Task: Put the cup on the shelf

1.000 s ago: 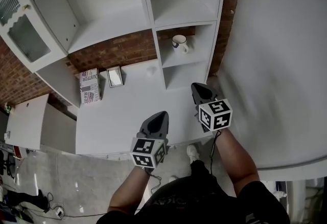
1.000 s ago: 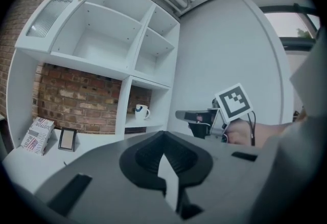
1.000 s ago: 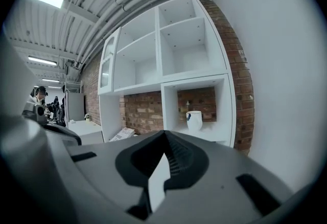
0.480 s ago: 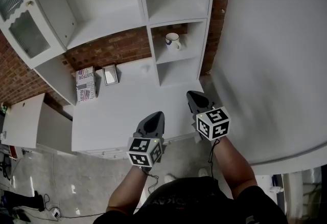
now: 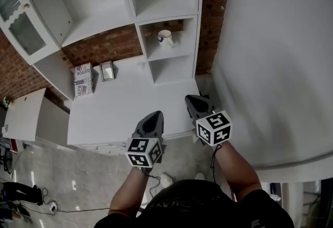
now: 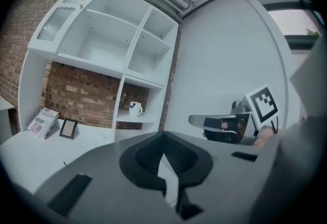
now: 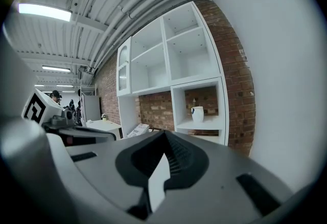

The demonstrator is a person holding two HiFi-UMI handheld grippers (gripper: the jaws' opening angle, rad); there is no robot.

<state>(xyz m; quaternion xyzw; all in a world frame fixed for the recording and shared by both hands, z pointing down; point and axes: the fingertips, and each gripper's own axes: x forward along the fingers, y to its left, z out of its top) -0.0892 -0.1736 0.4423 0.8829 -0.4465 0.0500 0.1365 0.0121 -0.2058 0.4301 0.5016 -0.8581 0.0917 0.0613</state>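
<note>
A white cup (image 5: 165, 37) with a dark mark stands upright in the small middle cubby of the white shelf unit (image 5: 167, 55), and shows too in the left gripper view (image 6: 135, 109) and the right gripper view (image 7: 197, 113). Both grippers hang well back from it, over the front edge of the white counter (image 5: 125, 110). My left gripper (image 5: 155, 115) is shut and holds nothing. My right gripper (image 5: 190, 99) is shut and empty as well. Each gripper sees its own jaws closed (image 6: 164, 140) (image 7: 164, 137) and the other gripper beside it.
A printed box (image 5: 82, 79) and a small picture frame (image 5: 107, 71) lean against the brick wall at the counter's back left. A glass-door cabinet (image 5: 21, 29) stands far left. A white wall (image 5: 270, 65) fills the right. Grey floor with cables (image 5: 47, 206) lies below.
Both grippers have drawn back from the shelf toward the counter's front edge, and the view has shifted with them. The cup has stayed in its cubby.
</note>
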